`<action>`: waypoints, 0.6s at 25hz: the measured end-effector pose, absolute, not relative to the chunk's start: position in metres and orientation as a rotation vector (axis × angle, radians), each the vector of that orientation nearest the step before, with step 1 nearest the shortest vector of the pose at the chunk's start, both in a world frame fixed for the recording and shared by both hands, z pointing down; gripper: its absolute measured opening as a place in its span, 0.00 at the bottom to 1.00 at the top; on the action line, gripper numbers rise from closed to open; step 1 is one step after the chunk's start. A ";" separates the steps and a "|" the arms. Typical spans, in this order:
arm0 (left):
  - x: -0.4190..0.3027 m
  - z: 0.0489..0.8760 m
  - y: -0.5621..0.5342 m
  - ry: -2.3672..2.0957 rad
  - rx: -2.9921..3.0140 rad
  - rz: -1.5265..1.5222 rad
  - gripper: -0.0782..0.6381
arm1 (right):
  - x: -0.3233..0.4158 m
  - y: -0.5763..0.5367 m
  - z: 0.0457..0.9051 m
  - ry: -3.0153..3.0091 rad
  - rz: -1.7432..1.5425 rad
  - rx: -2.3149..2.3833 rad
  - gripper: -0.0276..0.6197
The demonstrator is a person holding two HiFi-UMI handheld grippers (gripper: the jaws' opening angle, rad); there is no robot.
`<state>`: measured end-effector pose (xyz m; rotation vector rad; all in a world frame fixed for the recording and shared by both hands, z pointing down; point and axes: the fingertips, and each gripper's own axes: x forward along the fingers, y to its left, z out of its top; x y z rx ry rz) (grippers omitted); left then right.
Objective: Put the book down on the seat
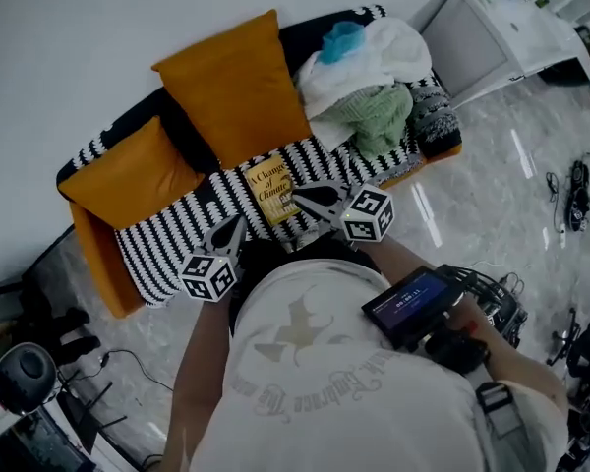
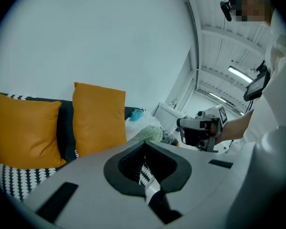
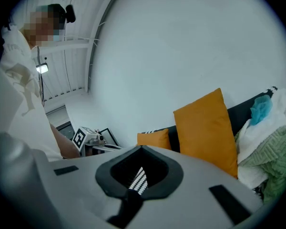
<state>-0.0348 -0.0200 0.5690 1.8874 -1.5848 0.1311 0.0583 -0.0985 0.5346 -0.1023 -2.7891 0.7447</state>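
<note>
White wall (image 1: pixel 98 28), pale marble floor (image 1: pixel 492 195); a sofa's b/w striped seat (image 1: pixel 167 234) carries a tall orange cushion (image 1: pixel 238 87). Book (image 1: pixel 271 189) lies flat, cover up, on the seat just in front of that cushion's lower corner, so it looks already down. Right tongs (image 1: pixel 300 201) hover a bit further out from the cushion, clenched on nothing; only striped cloth shows thru the slit. Left tongs (image 1: pixel 236 228), out in front of the cushion's other lower corner, are likewise closed & empty. Handling, my guess: thin paperback, light, fairly stiff tho covers flex; glossy, so a bit slippery. Best grip prob. at the spine or a long edge, w/ the soft seat giving way for a jaw to slide under.
</note>
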 end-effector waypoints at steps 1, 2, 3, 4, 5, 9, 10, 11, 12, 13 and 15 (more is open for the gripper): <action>-0.035 0.570 -0.021 -1.583 1.887 0.132 0.13 | 0.058 -0.099 0.536 -2.788 0.744 -0.102 0.07; -0.035 0.570 -0.022 -1.584 1.887 0.133 0.13 | 0.057 -0.100 0.537 -2.788 0.743 -0.103 0.06; -0.036 0.570 -0.024 -1.585 1.887 0.134 0.13 | 0.056 -0.101 0.537 -2.788 0.742 -0.104 0.07; -0.036 0.570 -0.026 -1.586 1.887 0.134 0.13 | 0.055 -0.102 0.538 -2.789 0.741 -0.105 0.07; -0.037 0.570 -0.029 -1.586 1.887 0.135 0.13 | 0.054 -0.104 0.538 -2.790 0.740 -0.107 0.07; -0.039 0.569 -0.035 -1.586 1.887 0.141 0.13 | 0.049 -0.109 0.539 -2.791 0.738 -0.115 0.07; -0.040 0.569 -0.036 -1.587 1.886 0.141 0.13 | 0.047 -0.110 0.539 -2.792 0.737 -0.116 0.07; -0.040 0.569 -0.038 -1.588 1.886 0.139 0.13 | 0.046 -0.111 0.539 -2.792 0.737 -0.116 0.07; -0.041 0.569 -0.040 -1.588 1.886 0.137 0.13 | 0.045 -0.113 0.539 -2.792 0.739 -0.115 0.07; -0.041 0.570 -0.042 -1.587 1.886 0.136 0.13 | 0.045 -0.115 0.540 -2.792 0.740 -0.114 0.07; -0.041 0.571 -0.046 -1.584 1.888 0.134 0.13 | 0.043 -0.118 0.542 -2.791 0.744 -0.110 0.07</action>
